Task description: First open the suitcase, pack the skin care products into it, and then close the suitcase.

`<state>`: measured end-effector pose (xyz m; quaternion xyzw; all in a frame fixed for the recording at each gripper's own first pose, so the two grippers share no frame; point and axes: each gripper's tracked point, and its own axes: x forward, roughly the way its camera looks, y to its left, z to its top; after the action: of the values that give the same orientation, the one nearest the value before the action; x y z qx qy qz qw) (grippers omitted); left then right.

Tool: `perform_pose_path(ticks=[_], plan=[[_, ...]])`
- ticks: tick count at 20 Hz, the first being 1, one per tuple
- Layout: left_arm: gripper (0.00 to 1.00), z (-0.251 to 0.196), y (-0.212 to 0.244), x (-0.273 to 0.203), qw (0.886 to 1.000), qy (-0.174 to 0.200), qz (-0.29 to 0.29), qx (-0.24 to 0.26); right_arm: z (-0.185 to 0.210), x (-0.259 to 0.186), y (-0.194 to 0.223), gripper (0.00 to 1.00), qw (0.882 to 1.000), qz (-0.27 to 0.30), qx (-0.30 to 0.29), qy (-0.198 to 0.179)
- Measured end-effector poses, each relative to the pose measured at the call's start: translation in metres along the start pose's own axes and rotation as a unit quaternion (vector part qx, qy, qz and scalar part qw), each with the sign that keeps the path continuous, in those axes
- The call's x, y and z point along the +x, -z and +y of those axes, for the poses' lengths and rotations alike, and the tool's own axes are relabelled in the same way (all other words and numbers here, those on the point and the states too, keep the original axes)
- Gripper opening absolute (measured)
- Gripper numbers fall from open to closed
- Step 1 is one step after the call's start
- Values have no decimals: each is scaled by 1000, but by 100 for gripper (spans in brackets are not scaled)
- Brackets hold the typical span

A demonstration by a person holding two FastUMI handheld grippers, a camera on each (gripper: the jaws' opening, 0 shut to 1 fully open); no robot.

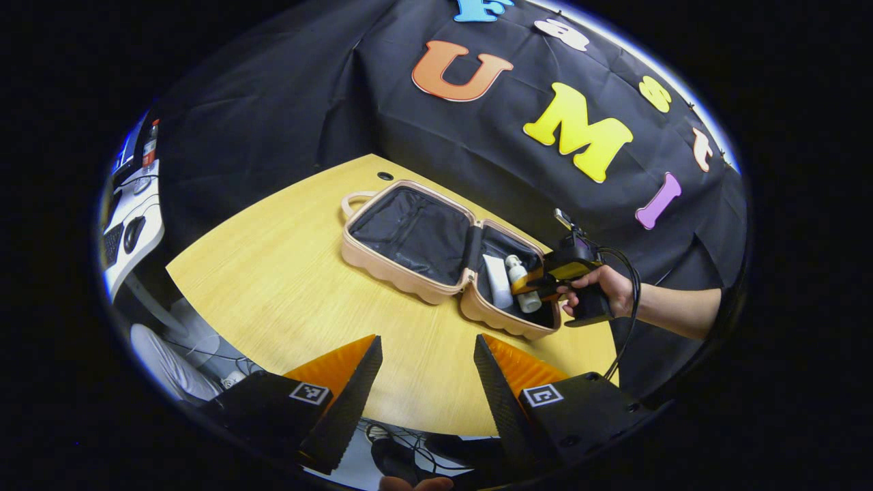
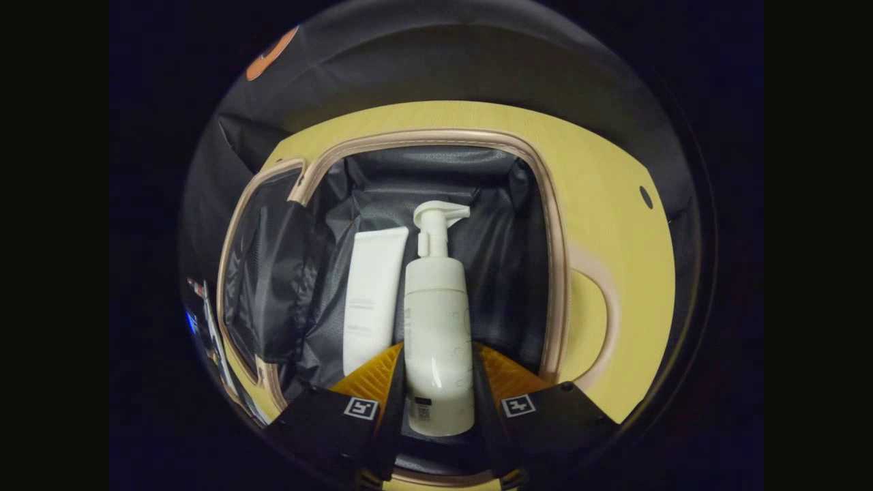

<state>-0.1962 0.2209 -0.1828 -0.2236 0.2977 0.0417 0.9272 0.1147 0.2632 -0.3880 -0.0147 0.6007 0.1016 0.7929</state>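
In the left gripper view the suitcase (image 1: 447,256) lies open near the middle of the frame on the yellow desk (image 1: 273,286), both halves flat and lined with dark cloth. A white tube (image 1: 498,281) and a white pump bottle (image 1: 522,283) lie in its right half. The left hand-held gripper (image 1: 428,372), at the bottom of the frame, is open and holds nothing. In the right gripper view, the right hand-held gripper (image 2: 438,382) is closed on the pump bottle (image 2: 438,327) at the bottom centre, both fingers pressing its sides, with the tube (image 2: 372,296) just beside it on the left.
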Motion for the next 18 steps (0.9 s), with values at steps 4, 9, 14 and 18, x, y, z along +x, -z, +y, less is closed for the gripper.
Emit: perform_pose_path(ticks=[4,9,14,18], plan=[[88,17,-30,14,999,-17,-23,22,4,-14,0,58,1000,-13,-15,6],[88,37,-79,31,996,-8,-74,42,-2,-80,-3,75,996,-82,-34,-4],[87,64,-121,63,991,21,-128,27,-17,-175,10,72,979,-187,-73,-33],[87,94,-151,110,987,65,-142,-20,-19,-238,34,72,963,-232,-100,-89]])
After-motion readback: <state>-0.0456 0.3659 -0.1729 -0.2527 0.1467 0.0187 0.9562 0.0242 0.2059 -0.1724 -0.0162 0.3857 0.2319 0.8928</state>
